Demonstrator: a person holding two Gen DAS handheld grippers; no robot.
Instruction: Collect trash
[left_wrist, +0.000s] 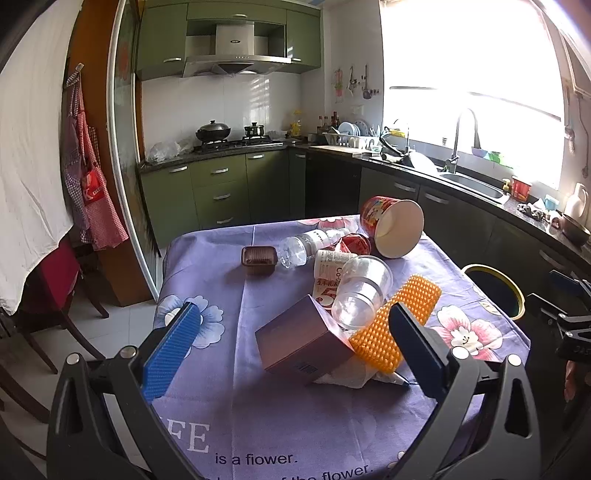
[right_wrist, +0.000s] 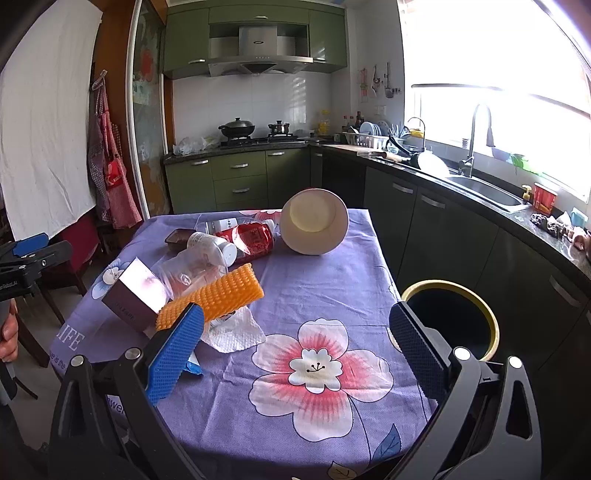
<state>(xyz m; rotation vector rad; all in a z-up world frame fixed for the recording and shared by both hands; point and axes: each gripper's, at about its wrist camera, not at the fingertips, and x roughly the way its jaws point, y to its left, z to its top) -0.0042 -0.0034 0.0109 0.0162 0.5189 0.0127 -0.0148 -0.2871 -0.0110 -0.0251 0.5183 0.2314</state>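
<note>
while both claws hang wide open over the table (right_wrist: 314, 295), nothing is gripped.
left claw (left_wrist: 295, 332) faces the box (left_wrist: 303, 339); right claw (right_wrist: 295, 339) is near the bin (right_wrist: 450, 317).

Daylight floods through the blown-out window (left_wrist: 472, 74) on the right, glaring white; cabinets (left_wrist: 221, 192) curve with fisheye distortion, corners vignetted black.

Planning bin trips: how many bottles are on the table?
2: a clear plastic water bottle and a red-labelled plastic bottle, both lying behind the pile; others may be hidden.
</note>
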